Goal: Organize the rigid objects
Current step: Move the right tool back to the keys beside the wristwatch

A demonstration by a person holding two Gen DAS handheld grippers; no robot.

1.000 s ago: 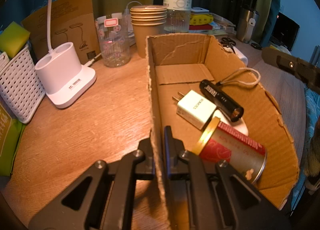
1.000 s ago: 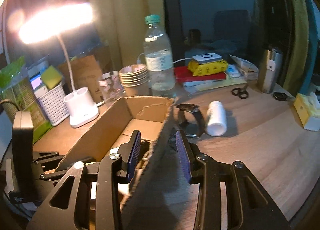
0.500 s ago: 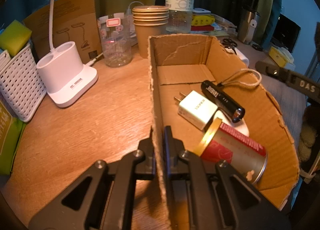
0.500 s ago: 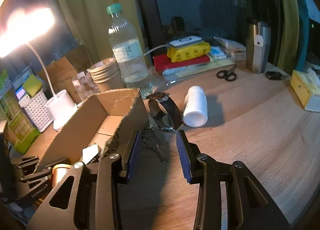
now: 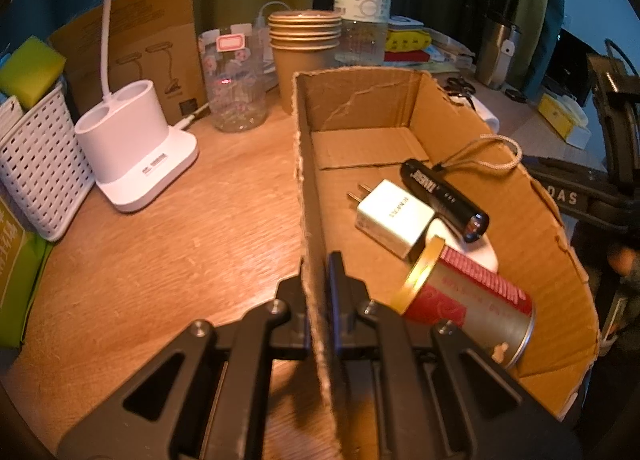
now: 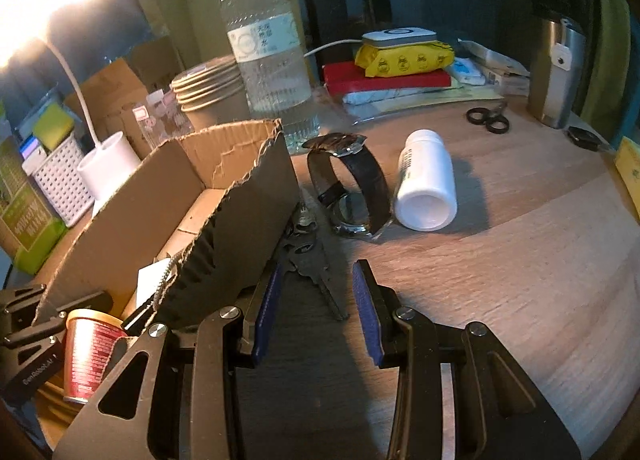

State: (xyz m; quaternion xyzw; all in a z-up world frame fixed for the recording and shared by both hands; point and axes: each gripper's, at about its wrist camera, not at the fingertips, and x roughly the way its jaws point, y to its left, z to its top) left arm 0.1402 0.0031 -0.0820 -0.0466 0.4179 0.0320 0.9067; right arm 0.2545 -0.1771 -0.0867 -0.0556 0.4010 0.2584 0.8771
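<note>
L gripper (image 5: pixel 318 280) is clamped on the near wall of the cardboard box (image 5: pixel 532 228), which holds a charger (image 5: pixel 394 216), flashlight (image 5: pixel 444 196) & red can (image 5: pixel 468 300). R gripper (image 6: pixel 316 300) hangs w/ jaws spread, empty, over keys (image 6: pixel 316 264) on the table (image 6: pixel 520 260) just beside the box; watch (image 6: pixel 352 184) & white bottle (image 6: pixel 426 180) lie nearby.

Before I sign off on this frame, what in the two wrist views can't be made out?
- Keys, right wrist view: dark, in the cardboard box's shadow; how many cannot be told.
- White flat object, left wrist view: mostly covered by the charger, flashlight and red tin; unidentifiable.
- Bottle label, right wrist view: too small to read.
- Left gripper pads, left wrist view: hidden behind the box wall they clamp.
</note>
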